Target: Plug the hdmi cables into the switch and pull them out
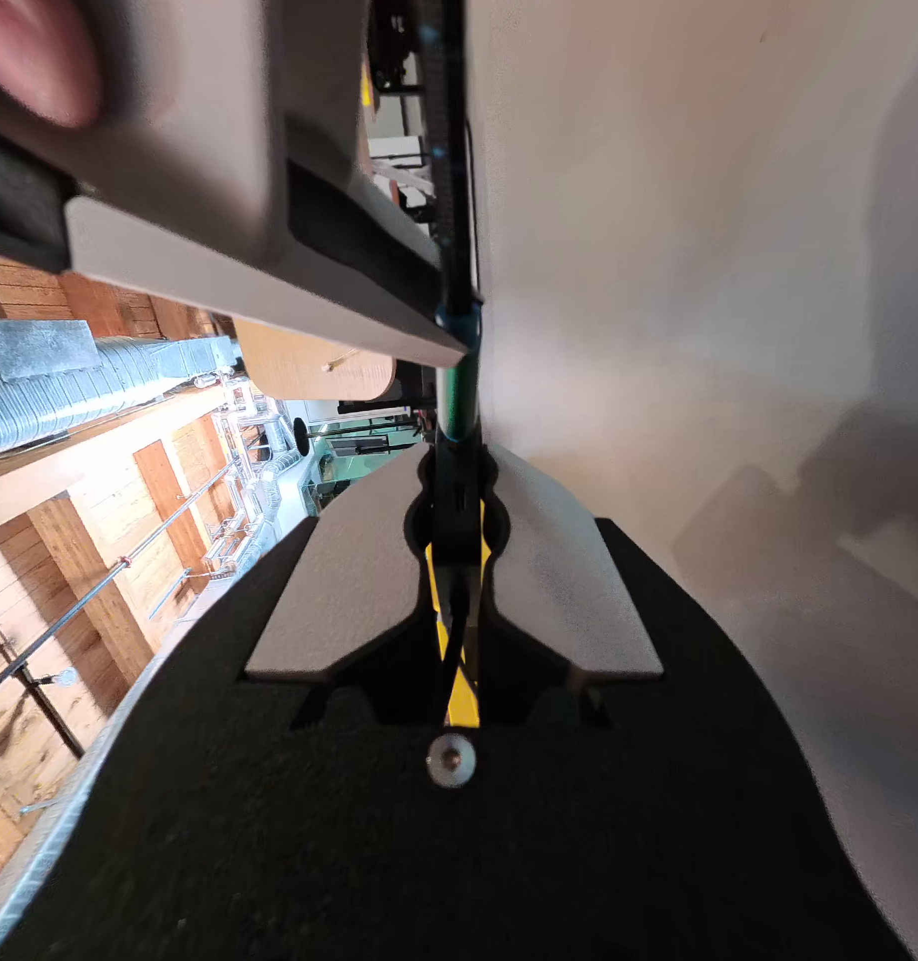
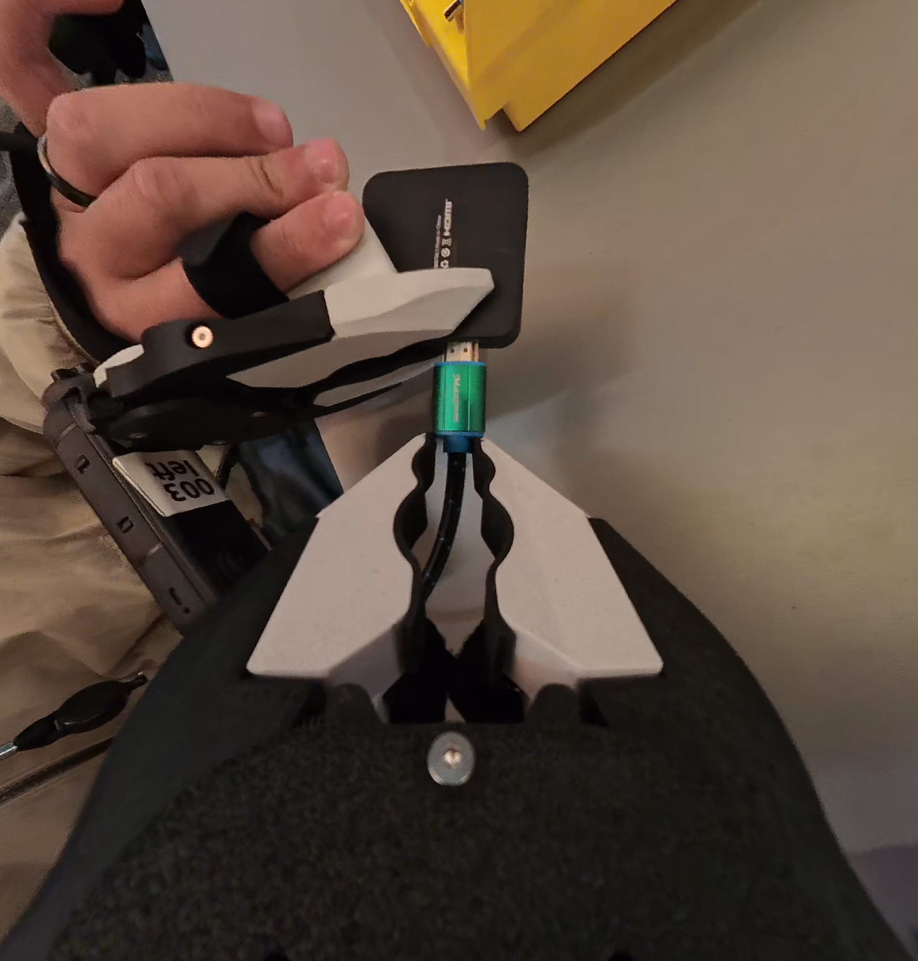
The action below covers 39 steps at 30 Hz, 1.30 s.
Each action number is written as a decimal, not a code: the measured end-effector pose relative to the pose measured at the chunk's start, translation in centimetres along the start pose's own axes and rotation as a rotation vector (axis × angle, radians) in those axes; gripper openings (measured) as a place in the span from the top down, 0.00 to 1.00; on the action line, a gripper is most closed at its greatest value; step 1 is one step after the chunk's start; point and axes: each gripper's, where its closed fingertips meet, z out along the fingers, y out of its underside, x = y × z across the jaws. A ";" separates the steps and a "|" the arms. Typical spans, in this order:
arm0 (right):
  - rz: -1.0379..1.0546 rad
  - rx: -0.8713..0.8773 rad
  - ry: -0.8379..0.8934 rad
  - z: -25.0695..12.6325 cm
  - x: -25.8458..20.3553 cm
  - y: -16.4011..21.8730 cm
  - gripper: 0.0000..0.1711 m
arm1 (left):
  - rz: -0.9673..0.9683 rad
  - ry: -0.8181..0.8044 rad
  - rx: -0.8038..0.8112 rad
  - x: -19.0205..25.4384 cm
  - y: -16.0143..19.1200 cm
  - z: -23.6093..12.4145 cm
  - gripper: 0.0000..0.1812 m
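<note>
A plain pale-grey table carries the work, and in the left wrist view a wooden ceiling with silver ducting fills the background, seen sideways.

The black HDMI switch is a flat box with rounded corners, held edge-on between the pale fingers of the left gripper, which reaches in from the left of the right wrist view and is pinching the box's near end. A bare hand with a dark ring wraps that gripper's handle. In the left wrist view the same box shows only as a thin black edge squeezed between the left gripper's own fingers, with a thin black cable running back from it toward the camera.

The green metal plug of an HDMI cable meets the switch's near edge; its silver tip is partly in the port, with a short stretch of bare metal still showing. Behind the plug, its blue collar and black braided cable sit between the tips of the right gripper, which is pressed in on the cable just behind the plug. The cable curves back through the wavy gap between the fingers.

Farther off on the table lies a yellow box, well apart from the switch. Beige fabric fills the left side.
</note>
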 end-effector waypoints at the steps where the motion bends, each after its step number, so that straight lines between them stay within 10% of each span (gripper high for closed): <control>1: -0.009 0.001 0.007 0.0 0.0 -0.1 0.93 | 0.003 0.006 -0.006 0.2 0.0 0.1 0.92; 27: 0.171 0.108 -0.304 0.7 -0.6 -0.6 0.96 | 0.018 -0.015 0.027 0.3 0.4 -0.1 0.93; 39: -0.134 0.243 0.008 1.0 -0.6 -2.7 0.95 | -0.135 0.018 -0.039 -0.1 2.1 0.2 0.93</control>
